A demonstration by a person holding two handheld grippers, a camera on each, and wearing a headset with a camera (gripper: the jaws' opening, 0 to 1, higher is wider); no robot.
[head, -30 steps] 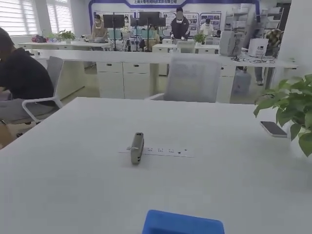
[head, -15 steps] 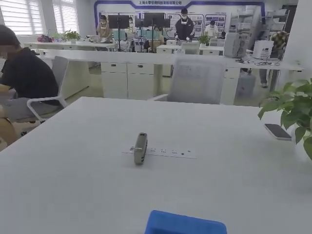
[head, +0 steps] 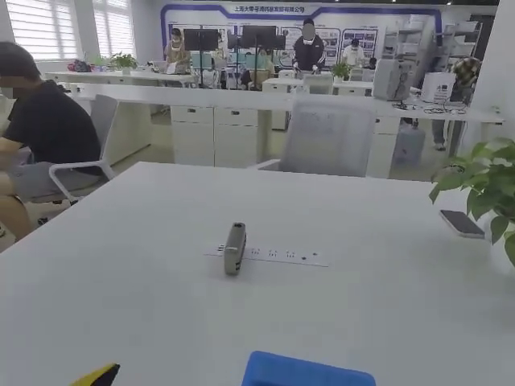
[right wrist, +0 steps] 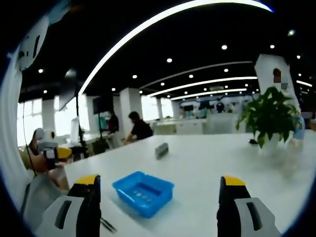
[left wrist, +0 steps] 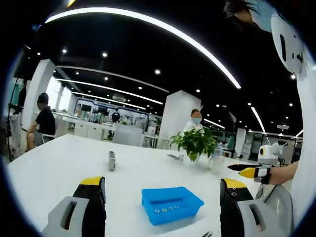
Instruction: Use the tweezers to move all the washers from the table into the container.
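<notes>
Change: against the head views of a second and half a second ago, the whole room sits slightly lower, which is a camera move and not a move of the things. New is a yellow-and-black claw tip (head: pixel 100 374) at the bottom-left edge; I cannot tell which side it belongs to.
Unchanged: container, power strip and grey block keep their places relative to one another.
Meaning: judged as the reach-in, with the tweezers not yet picked up.
Left claw (left wrist: pixel 162 183): wide, nothing between the jaws, above the surface and aimed at the container.
Right claw (right wrist: pixel 159 181): wide, empty, facing the container from the other side.
Container (left wrist: pixel 172 203): blue shallow rectangular tray with a rim; looks like matte plastic.
Washers (left wrist: pixel 165 209): small pale rings in a row on the container's floor; none made out on the surface.
Tweezers (right wrist: pixel 107 225): thin dark prongs lying on the surface just beside the container.
Surface (head: pixel 362 314): white, smooth, matte.
Power strip (head: pixel 278 255): flat, white, with a rounded grey block (head: pixel 234 248) at one end.
</notes>
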